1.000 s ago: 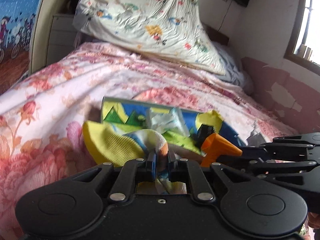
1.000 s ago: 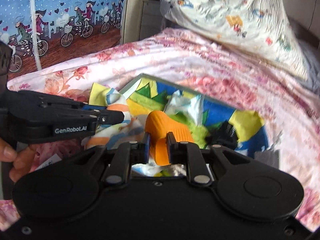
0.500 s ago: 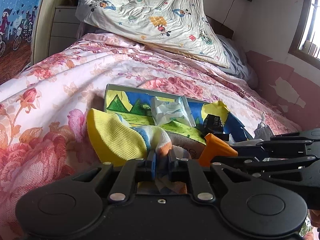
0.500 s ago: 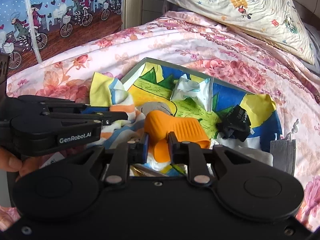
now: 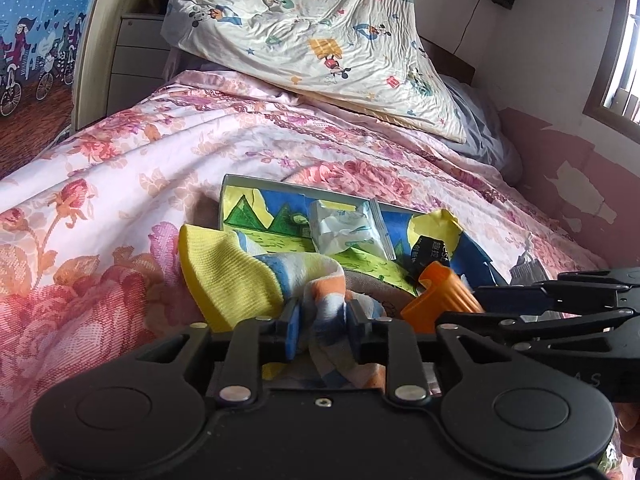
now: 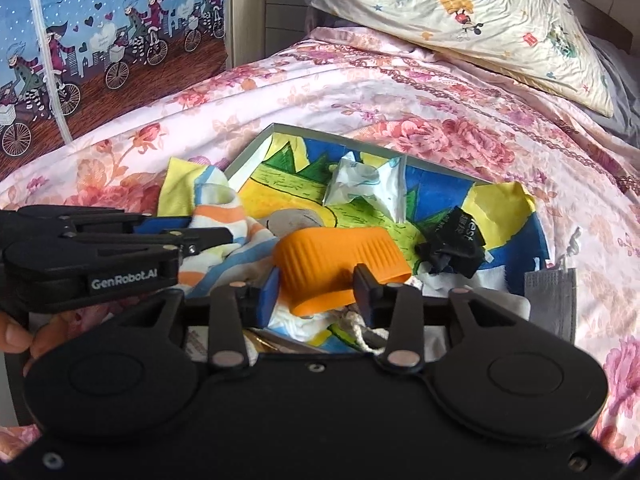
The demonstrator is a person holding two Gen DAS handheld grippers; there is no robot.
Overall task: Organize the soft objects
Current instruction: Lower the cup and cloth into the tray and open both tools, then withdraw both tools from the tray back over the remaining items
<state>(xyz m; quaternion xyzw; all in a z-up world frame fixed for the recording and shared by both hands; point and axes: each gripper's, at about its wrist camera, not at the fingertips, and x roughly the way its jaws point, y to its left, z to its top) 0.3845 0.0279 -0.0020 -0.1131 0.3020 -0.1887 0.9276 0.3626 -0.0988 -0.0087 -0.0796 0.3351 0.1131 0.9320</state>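
Left tongs [image 5: 320, 316] clamped on striped sock [image 5: 256, 280], beside tray [image 6: 256, 148] on bed [image 5: 120, 168]. Right tongs [image 6: 316, 288] spread wider around orange ribbed sleeve [image 6: 340, 256], touching both fingers, over tray.

Both cameras sit low and close over the near edge of the painted box [image 5: 276, 216], looking along their own fingers up the bed [image 5: 120, 184] toward the pillow [image 5: 320, 32] beyond it. The left wrist view stands just left of the box, the right wrist view [image 6: 288, 152] nearer its middle. They share box, bed and pillow [image 6: 460, 16], and each catches the other's claw at its edge.
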